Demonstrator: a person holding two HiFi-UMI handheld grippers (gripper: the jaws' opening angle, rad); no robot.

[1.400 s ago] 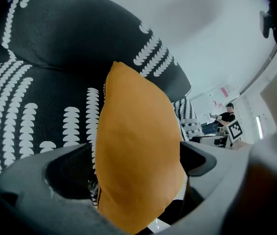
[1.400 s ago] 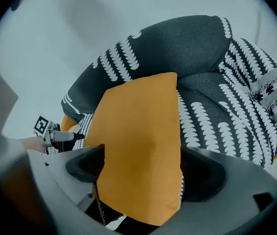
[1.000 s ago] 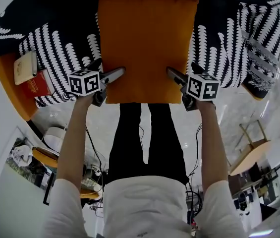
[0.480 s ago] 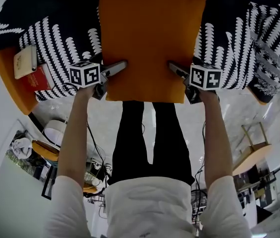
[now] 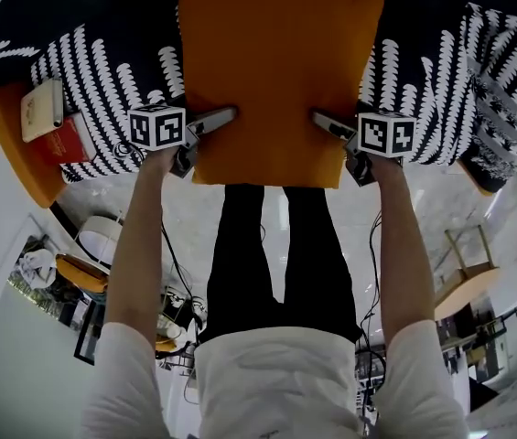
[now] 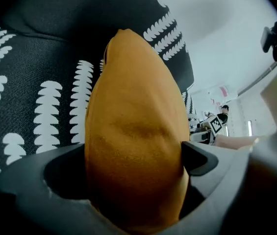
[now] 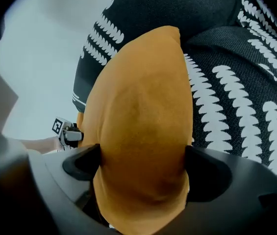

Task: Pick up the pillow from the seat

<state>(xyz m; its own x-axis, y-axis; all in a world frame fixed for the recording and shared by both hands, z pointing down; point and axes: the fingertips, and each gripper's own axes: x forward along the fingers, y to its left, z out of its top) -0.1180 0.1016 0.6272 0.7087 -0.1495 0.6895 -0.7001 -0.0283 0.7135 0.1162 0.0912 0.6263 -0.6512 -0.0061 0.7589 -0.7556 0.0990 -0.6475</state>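
An orange square pillow (image 5: 276, 71) hangs in front of a black seat with white leaf print (image 5: 102, 71). My left gripper (image 5: 210, 126) is shut on the pillow's lower left edge. My right gripper (image 5: 331, 128) is shut on its lower right edge. In the left gripper view the pillow (image 6: 133, 151) bulges between the jaws, squeezed from both sides. The right gripper view shows the pillow (image 7: 143, 136) pinched the same way, with the seat (image 7: 236, 97) behind it. The pillow's top edge runs out of the head view.
An orange side table (image 5: 6, 144) stands left of the seat, with a red book (image 5: 68, 140) and a cream box (image 5: 40, 108) on it. The person's legs (image 5: 276, 254) stand below the pillow. A wooden chair (image 5: 464, 245) sits at the right.
Both grippers have lifted the pillow a little higher and closer to the camera; it now covers more of the seat's back. Grips are unchanged.
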